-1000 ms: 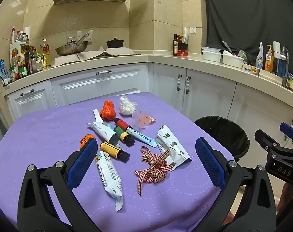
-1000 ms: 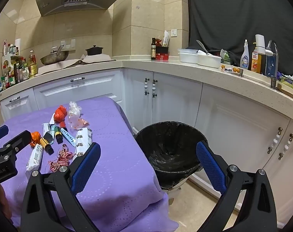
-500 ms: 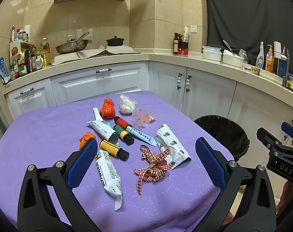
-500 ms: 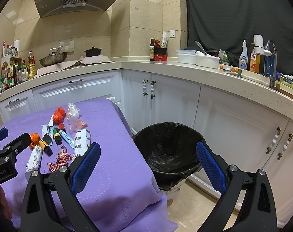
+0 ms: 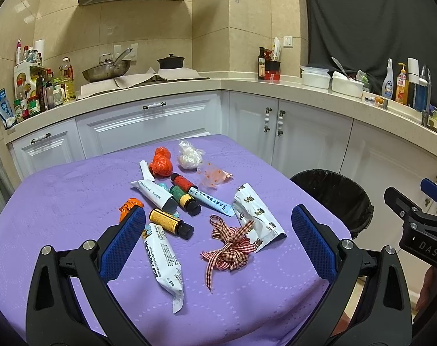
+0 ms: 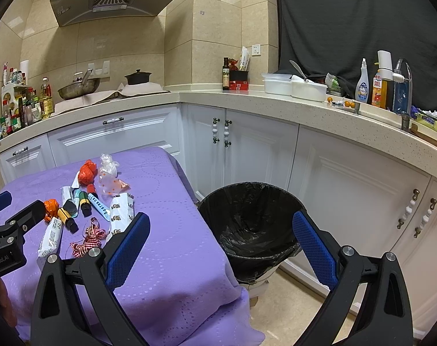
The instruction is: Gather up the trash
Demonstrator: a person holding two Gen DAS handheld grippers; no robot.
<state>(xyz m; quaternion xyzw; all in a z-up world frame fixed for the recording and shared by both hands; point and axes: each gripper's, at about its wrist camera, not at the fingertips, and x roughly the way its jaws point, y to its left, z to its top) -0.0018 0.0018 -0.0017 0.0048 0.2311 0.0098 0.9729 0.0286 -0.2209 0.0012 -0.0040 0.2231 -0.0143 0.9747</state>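
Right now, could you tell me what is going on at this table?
A person holds a gripper in each hand over a purple-covered table. Both the left gripper and right gripper are open and empty. Trash, including a checked ribbon and small bottles, lies untouched, and the black-lined bin beside the table looks empty.

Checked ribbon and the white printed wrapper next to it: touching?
Touching. In the left wrist view a loop of the checked ribbon lies over the lower edge of the white printed wrapper, with no purple cloth showing between them.

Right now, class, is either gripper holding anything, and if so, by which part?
Nothing is held. The left gripper and right gripper are both open and empty.
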